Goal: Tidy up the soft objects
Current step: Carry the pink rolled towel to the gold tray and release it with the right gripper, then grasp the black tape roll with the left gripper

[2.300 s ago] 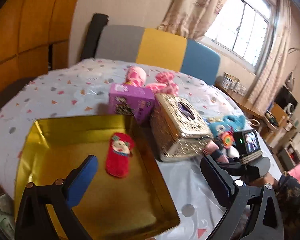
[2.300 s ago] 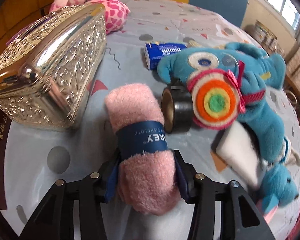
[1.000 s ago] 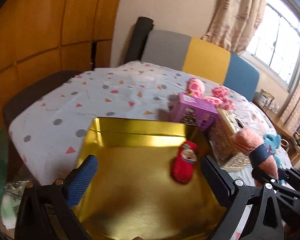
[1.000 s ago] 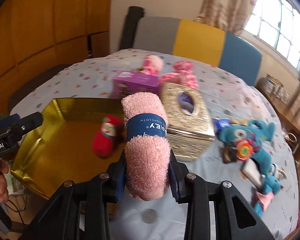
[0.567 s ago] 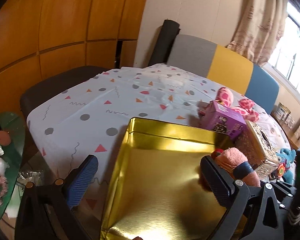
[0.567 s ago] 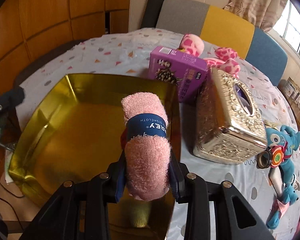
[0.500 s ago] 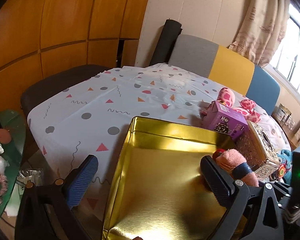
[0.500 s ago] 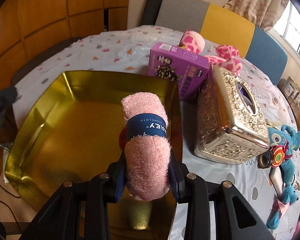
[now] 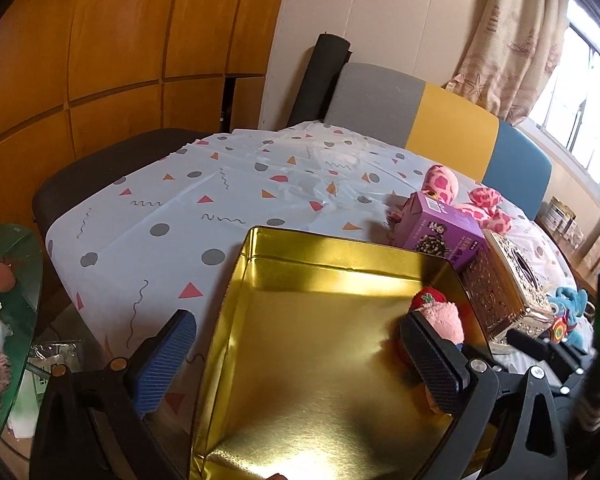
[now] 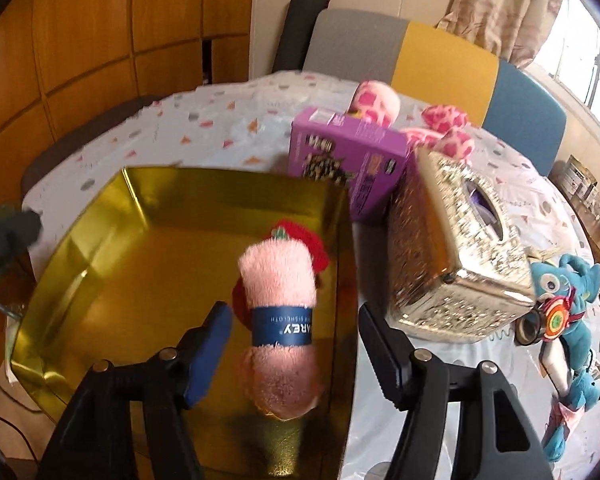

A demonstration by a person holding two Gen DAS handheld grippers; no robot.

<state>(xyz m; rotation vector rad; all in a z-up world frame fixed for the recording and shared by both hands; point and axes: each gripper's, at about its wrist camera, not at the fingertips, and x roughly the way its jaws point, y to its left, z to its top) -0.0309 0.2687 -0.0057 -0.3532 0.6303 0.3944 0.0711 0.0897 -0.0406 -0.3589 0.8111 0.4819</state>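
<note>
Right wrist view is showing the right gripper (image 10: 296,348) spread wide, pink rolled dishcloth (image 10: 278,320) loose between its fingers over the gold tray (image 10: 100,240); left gripper (image 9: 300,360) is gaping empty.

- The pink rolled dishcloth (image 10: 278,320) was a fluffy roll bound around its middle by a navy paper band with white lettering. It lay lengthwise inside the gold tray (image 10: 100,216), near the tray's right wall, with 1 end overlapping the red toy.
- The red plush toy (image 10: 312,240) had a small green patch on top and lay inside the tray behind the dishcloth, mostly hidden by it.
- The gold tray was a shallow, shiny metal box with angled corners, resting on the patterned tablecloth.
- From the left wrist view, the dishcloth (image 9: 444,320) and red toy (image 9: 428,296) showed at the tray's (image 9: 320,248) right side.
</note>
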